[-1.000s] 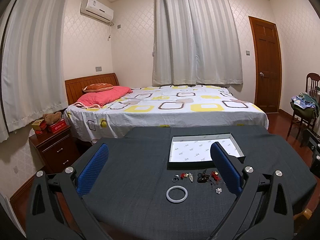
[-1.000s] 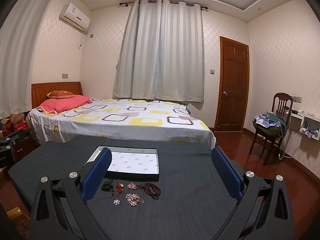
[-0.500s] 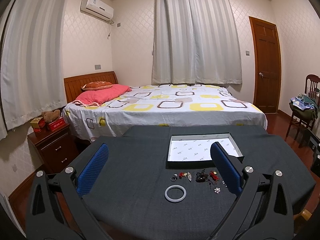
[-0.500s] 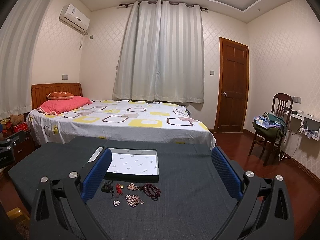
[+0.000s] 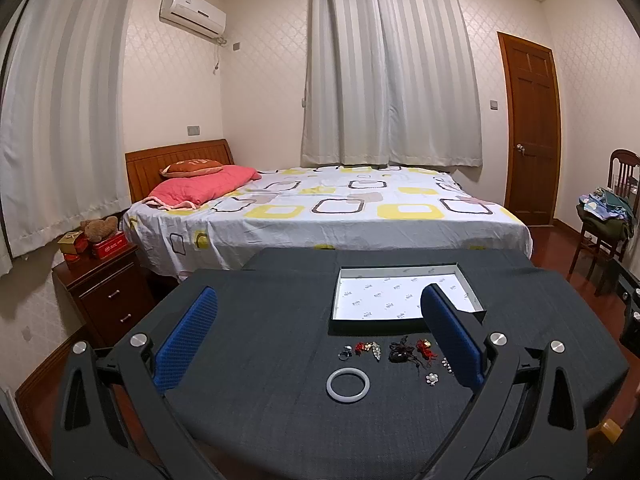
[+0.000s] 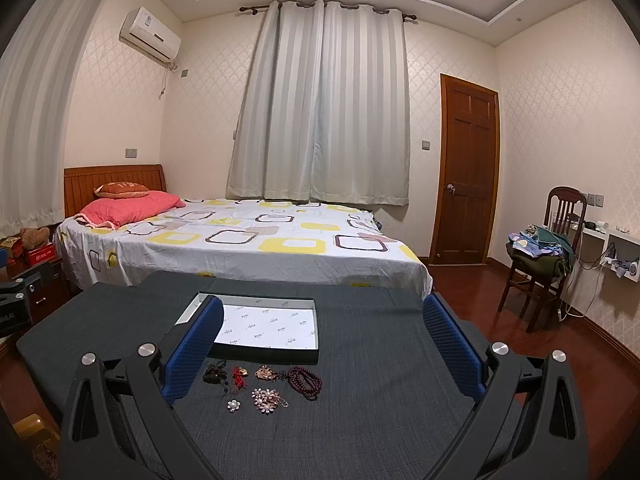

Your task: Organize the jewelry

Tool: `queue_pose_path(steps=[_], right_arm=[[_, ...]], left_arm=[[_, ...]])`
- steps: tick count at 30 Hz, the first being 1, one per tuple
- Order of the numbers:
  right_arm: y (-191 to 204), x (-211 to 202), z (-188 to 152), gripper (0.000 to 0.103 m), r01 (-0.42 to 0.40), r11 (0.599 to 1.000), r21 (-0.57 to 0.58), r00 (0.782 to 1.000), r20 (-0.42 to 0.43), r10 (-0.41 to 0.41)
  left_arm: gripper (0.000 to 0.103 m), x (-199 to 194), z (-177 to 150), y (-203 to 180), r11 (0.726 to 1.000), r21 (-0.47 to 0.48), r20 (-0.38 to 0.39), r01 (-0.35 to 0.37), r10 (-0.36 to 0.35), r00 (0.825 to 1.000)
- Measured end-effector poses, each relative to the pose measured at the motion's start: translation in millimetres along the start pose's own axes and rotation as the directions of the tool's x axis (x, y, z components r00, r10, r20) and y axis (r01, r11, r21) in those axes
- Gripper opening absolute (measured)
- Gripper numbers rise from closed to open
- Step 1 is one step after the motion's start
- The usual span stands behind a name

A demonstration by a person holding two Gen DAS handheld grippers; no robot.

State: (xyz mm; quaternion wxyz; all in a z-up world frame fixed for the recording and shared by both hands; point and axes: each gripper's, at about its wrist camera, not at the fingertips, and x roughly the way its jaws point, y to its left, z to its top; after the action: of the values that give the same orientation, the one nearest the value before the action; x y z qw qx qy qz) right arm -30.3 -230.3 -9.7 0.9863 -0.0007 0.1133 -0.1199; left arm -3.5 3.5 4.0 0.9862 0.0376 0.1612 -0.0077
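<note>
Hiding part of the box (image 5: 404, 300), the left claw (image 5: 320, 328) gapes wide, gripping nothing; its right finger also cuts off some trinkets. A white bangle (image 5: 347, 385) lies between its fingers on the worktop (image 5: 260, 360).

The right claw (image 6: 324, 344) likewise gapes wide, unladen; a bead string (image 6: 306, 381) lies between its fingers, the paper-lined box (image 6: 266, 326) beyond.

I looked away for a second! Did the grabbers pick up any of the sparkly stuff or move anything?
No, nothing was picked up or let go. The left gripper and right gripper only drifted slightly, both wide open and holding nothing. The white bangle, the dark red bead bracelet, the flower brooch and the open box all stayed where they were on the table.
</note>
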Motion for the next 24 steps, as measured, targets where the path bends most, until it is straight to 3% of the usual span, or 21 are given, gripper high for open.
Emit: queue_pose_path(steps=[24], right_arm=[[0.5,0.3,-1.6,0.097,-0.004,1.0,-0.004,1.0,0.0,0.004]], left_arm=[[0.099,3.5,-1.2,-2.4,1.0,-0.017,-0.022,0.02,-0.02,1.0]])
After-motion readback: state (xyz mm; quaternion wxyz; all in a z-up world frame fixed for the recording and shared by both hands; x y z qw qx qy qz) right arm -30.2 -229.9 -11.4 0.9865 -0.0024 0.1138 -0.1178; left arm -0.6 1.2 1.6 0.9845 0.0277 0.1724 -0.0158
